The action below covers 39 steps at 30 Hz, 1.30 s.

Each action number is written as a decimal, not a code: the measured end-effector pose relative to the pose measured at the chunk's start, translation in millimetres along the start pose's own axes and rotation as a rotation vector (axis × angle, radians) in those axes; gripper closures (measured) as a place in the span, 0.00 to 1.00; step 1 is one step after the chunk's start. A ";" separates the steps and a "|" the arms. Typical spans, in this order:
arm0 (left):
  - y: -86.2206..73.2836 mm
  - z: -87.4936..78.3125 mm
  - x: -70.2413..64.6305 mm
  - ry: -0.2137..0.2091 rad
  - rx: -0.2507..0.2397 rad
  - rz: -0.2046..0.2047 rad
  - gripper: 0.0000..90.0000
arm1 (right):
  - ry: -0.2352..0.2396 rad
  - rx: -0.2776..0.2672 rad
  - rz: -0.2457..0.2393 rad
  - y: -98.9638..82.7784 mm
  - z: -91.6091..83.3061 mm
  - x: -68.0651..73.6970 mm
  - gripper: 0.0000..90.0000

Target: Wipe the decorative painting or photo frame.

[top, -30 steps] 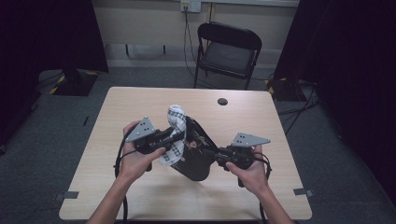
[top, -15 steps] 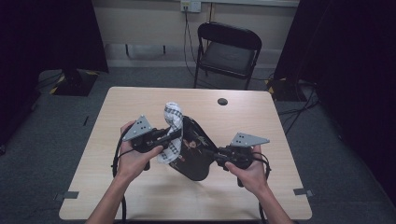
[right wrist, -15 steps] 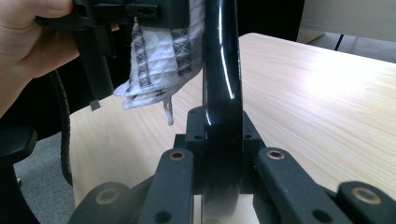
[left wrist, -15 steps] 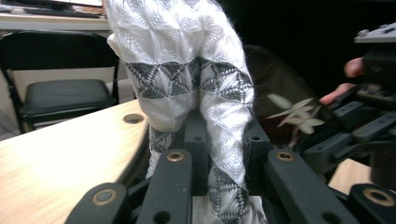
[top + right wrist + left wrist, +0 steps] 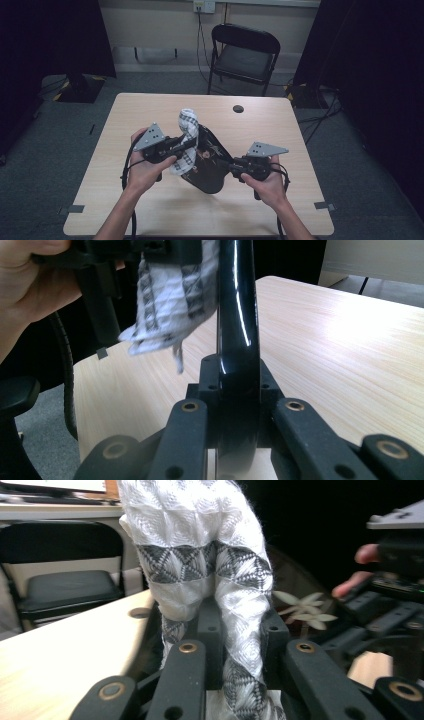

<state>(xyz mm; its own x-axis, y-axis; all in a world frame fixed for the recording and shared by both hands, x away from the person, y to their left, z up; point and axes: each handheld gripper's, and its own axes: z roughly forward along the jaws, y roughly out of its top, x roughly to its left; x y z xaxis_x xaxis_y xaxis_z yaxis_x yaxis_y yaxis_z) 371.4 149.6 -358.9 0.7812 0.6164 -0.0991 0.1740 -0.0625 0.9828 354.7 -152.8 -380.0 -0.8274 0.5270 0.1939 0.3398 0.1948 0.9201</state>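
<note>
— What's changing?

— I'm sliding the left gripper (image 5: pixel 186 143) a little along the black plate (image 5: pixel 207 167); the checked cloth (image 5: pixel 186 135) pinched in its jaws is now rubbing higher on the face. The right gripper (image 5: pixel 231 164) is clamping the plate's rim, holding it tilted above the table (image 5: pixel 280 130).

— Meaning?

— I'm judging the wiping is underway, not finished.

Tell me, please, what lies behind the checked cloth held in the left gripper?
Behind the checked cloth is the black plate, tilted on edge, which the right gripper clamps by its rim. Leaf motifs show on its face; the cloth covers the rest.
</note>
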 end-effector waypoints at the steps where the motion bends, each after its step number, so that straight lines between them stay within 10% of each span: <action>1: -0.8 -1.4 2.7 0.011 -0.004 -0.008 0.86 | 0.000 0.001 0.000 0.1 0.1 0.1 0.90; 8: -1.0 -1.6 2.3 0.037 0.016 0.014 0.86 | -0.004 0.003 0.000 0.9 1.1 0.3 0.90; 18: -3.0 6.1 -5.9 -0.049 0.037 0.045 0.86 | 0.000 -0.001 0.007 -0.4 -0.3 -1.6 0.90; 32: -15.7 -5.5 17.9 0.049 0.077 0.040 0.86 | -0.004 -0.002 0.005 0.4 1.0 -2.5 0.90; 39: -17.1 4.3 4.0 -0.039 0.085 0.072 0.86 | -0.006 -0.004 0.005 0.0 0.3 -2.9 0.90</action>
<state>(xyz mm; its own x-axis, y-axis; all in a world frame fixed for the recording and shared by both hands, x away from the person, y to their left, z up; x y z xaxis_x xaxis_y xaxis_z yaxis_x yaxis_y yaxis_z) 374.1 149.8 -376.8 0.8162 0.5766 -0.0367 0.1659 -0.1729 0.9709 357.2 -154.1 -380.7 -0.8232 0.5326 0.1967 0.3423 0.1893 0.9203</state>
